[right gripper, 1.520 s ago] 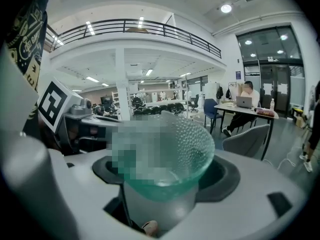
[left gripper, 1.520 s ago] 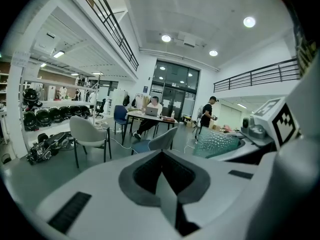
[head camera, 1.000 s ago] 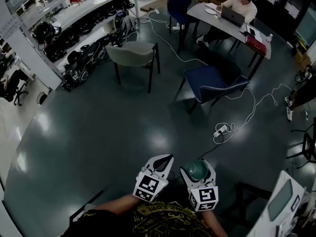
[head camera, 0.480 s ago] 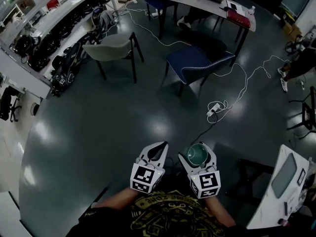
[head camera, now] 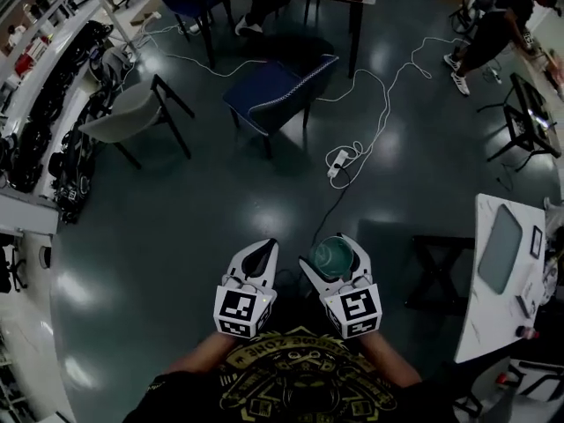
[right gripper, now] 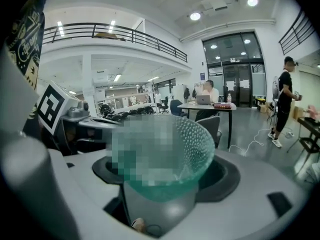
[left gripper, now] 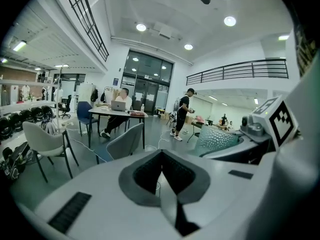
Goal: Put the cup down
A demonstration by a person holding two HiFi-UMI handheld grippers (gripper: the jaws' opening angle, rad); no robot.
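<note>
A translucent green cup (head camera: pixel 333 256) with a dimpled wall is gripped in my right gripper (head camera: pixel 335 267), held in the air over the dark floor, its mouth facing up. In the right gripper view the cup (right gripper: pixel 192 149) fills the space between the jaws, partly under a mosaic patch. My left gripper (head camera: pixel 263 252) hangs beside it on the left, shut and empty; its pads (left gripper: pixel 172 176) meet in the left gripper view, where the cup (left gripper: pixel 215 140) shows at the right.
A white table (head camera: pixel 493 311) stands at the right with a dark stool (head camera: pixel 436 267) next to it. Ahead lie a power strip with cables (head camera: pixel 339 159), a blue chair (head camera: pixel 278 91) and a grey chair (head camera: pixel 128 117). A person (head camera: pixel 493 25) stands far right.
The view has swung right: chairs and desk slid to the upper left, and the white table came further in. Both grippers keep their pose, the cup still held.
</note>
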